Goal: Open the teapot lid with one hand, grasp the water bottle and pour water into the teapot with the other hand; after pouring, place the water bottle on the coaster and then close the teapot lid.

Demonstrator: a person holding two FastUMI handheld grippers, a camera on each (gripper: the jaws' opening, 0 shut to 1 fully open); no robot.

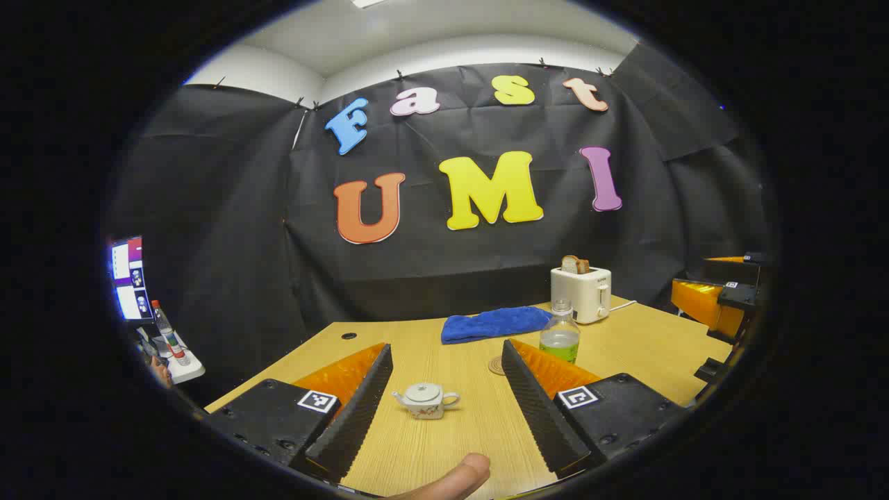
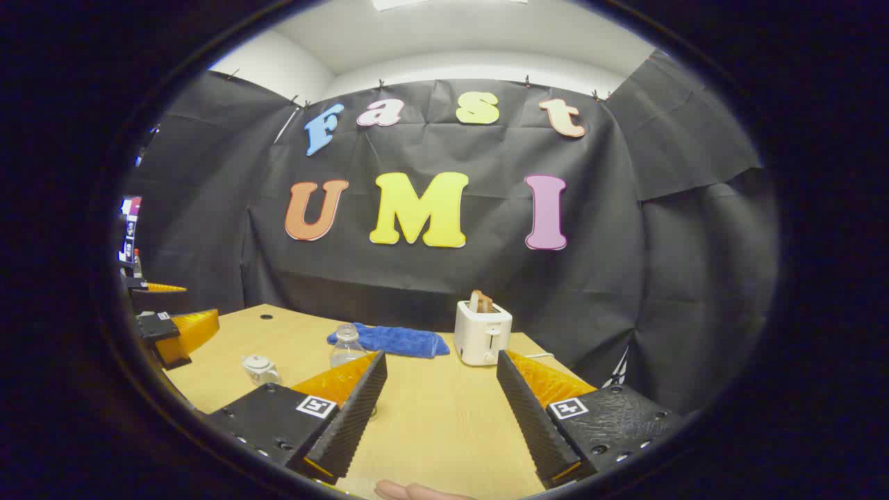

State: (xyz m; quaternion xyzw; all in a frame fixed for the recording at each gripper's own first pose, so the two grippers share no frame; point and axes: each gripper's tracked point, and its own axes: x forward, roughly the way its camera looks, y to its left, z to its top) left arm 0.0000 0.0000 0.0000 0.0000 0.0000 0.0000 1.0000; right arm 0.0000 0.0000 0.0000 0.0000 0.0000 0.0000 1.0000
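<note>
A small white teapot (image 1: 426,401) with its lid on stands on the wooden table, straight ahead of my left gripper (image 1: 444,361), whose fingers are wide apart and hold nothing. Behind it, a clear water bottle (image 1: 560,332) holding green liquid stands upright, with a round coaster (image 1: 496,365) just to its left. In the right gripper view the teapot (image 2: 260,369) sits far left and the bottle (image 2: 346,346) stands partly behind the left finger. My right gripper (image 2: 441,371) is open and empty. The left gripper (image 2: 173,333) appears at that view's left edge.
A white toaster (image 1: 582,292) with a slice of bread stands at the back of the table, and a folded blue cloth (image 1: 494,323) lies beside it. A fingertip (image 1: 455,479) pokes in at the bottom. A lit screen (image 1: 128,278) and a second bottle stand off the table's left side.
</note>
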